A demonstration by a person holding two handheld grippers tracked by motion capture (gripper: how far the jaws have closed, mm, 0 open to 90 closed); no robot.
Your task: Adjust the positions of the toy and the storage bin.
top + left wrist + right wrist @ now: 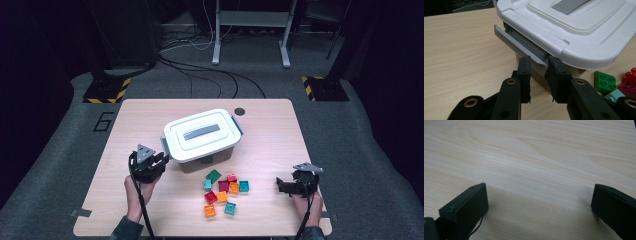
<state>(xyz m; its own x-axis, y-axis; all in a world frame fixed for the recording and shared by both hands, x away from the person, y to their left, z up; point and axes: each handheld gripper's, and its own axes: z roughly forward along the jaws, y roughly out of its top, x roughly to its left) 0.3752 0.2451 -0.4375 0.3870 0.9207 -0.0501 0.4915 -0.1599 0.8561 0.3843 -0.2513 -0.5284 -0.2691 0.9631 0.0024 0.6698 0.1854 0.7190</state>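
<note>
My left claw [539, 66] is clenched on the grey latch [524, 46] at the left end of the lidded box [202, 137], its pads pinching the latch's near corner from both sides. The latch stands swung out from the box wall, just under the rim of the white lid [574, 27]. From the high view, that claw [159, 161] sits right against the box's left end, with my left hand [136, 192] behind it toward the near edge of the worktop [125, 130].

The box stands around the middle of the worktop, lid on, a grey handle strip lying flat in the lid's centre. Just near of the box, slightly to the right, lies a loose cluster of toy bricks [224, 192] in green, red, orange and teal; a green brick [605, 81] shows just right of my left claw, apart from it.

My right claw [281, 186] is released, jaws spread wide over bare wood, resting near the right near corner of the worktop, well apart from the box and a little right of the bricks. My right hand [309, 205] holds it there.
</note>
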